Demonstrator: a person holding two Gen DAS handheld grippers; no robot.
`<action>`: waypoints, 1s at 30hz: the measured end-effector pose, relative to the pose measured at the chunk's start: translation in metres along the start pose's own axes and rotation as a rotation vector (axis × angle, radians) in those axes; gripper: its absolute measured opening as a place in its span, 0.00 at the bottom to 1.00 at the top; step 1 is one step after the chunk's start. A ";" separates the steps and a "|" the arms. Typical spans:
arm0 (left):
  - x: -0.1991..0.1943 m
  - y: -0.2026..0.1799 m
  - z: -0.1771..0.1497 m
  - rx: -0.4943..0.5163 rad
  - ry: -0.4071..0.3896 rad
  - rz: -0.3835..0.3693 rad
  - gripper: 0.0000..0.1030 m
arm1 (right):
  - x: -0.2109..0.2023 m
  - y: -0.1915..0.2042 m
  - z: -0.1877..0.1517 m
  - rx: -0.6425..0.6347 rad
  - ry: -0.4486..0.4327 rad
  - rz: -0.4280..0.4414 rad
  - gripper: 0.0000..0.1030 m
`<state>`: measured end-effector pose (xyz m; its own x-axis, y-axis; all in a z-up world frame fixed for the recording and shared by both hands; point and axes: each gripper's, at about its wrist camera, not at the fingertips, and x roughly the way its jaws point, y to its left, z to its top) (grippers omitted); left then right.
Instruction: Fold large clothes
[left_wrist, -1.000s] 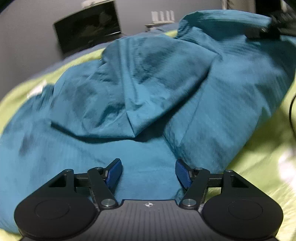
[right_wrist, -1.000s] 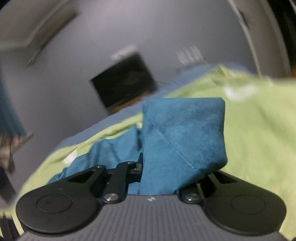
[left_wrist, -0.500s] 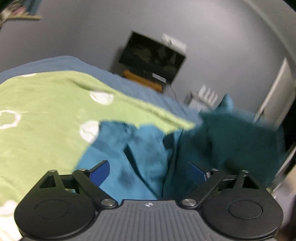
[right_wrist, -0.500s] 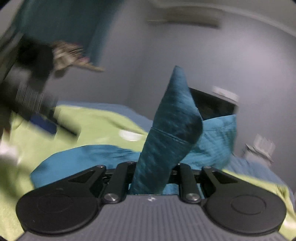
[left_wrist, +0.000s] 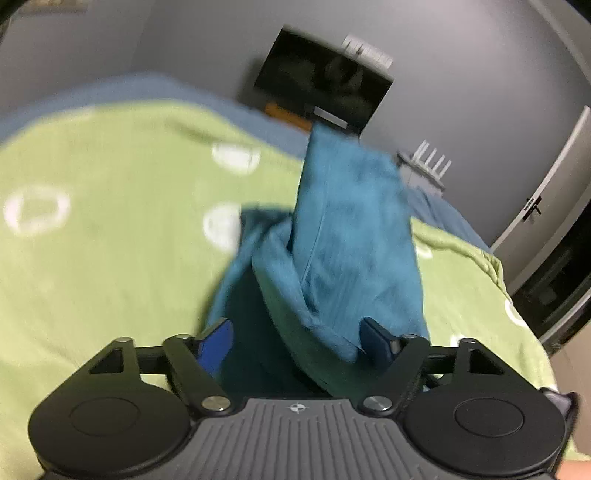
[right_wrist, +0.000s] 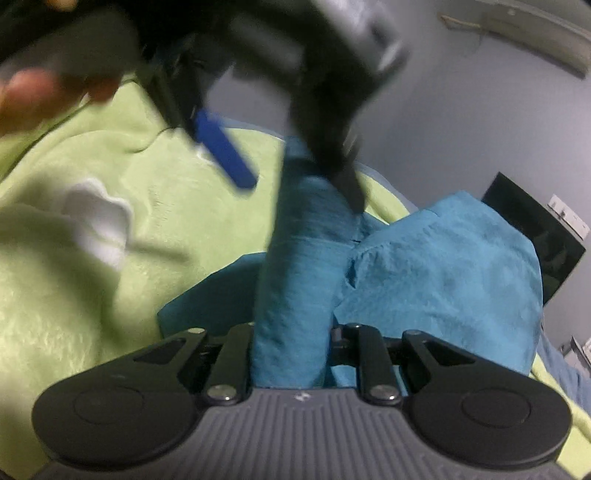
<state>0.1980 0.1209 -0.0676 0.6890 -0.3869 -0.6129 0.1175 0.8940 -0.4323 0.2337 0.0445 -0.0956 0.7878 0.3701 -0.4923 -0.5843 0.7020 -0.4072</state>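
Right wrist view showed the right gripper (right_wrist: 291, 354) pinched tight on a soft, crinkly teal garment (right_wrist: 443, 280), bunched mid-frame on a fuzzy green bed (right_wrist: 92, 295). Left gripper (left_wrist: 295, 336) was spread wide, its blue pads (left_wrist: 216, 341) around the cloth. Grey wall (left_wrist: 166, 48) stood behind.

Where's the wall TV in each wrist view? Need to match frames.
Left wrist: the TV sits top centre, above the raised teal garment.
Right wrist: it is at the right edge, mid-height, partly behind the teal garment.
Shared landmark: the green blanket under the garment.
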 end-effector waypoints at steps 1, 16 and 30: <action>0.005 0.005 -0.002 -0.026 0.015 -0.023 0.54 | -0.003 0.001 -0.001 0.007 -0.005 0.009 0.30; 0.039 0.042 -0.019 -0.051 0.079 0.029 0.17 | -0.087 -0.111 -0.050 0.503 -0.053 0.030 0.37; 0.036 0.029 -0.021 0.001 0.078 0.095 0.17 | 0.055 -0.184 -0.027 0.589 0.078 -0.162 0.37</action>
<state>0.2111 0.1278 -0.1163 0.6390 -0.3169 -0.7009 0.0551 0.9277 -0.3692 0.3787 -0.0806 -0.0686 0.8281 0.2006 -0.5235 -0.2350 0.9720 0.0009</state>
